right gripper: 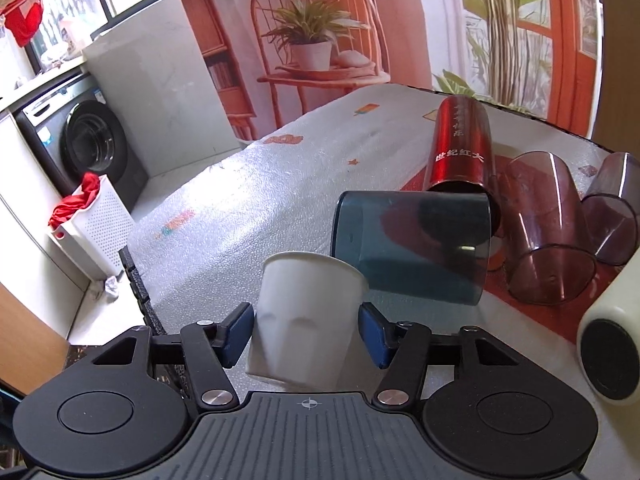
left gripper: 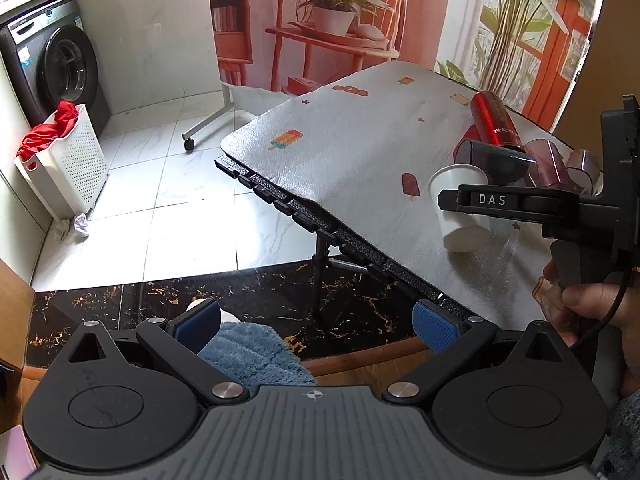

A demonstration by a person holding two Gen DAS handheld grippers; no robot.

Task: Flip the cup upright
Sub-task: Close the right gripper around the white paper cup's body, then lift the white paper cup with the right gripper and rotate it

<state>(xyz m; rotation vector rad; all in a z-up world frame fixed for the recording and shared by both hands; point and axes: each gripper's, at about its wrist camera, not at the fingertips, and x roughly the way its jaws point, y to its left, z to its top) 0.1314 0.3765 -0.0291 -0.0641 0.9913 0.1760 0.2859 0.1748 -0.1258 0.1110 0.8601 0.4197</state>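
A white paper cup [right gripper: 304,316] stands tilted on the table, rim up and leaning away. My right gripper [right gripper: 306,334] is shut on its lower body, and the cup wall is dented between the blue pads. In the left wrist view the same cup [left gripper: 460,208] sits in the right gripper [left gripper: 452,202], its base just above the mat. My left gripper [left gripper: 316,330] is open and empty, held off the table's near edge over the dark floor.
Behind the paper cup lie a dark blue tumbler [right gripper: 412,244], a red metal cup [right gripper: 460,144], two purple clear cups [right gripper: 544,232] and a white mug [right gripper: 612,344], all on their sides. The table [left gripper: 340,148] has a white patterned mat. A laundry basket [left gripper: 60,160] stands on the floor at left.
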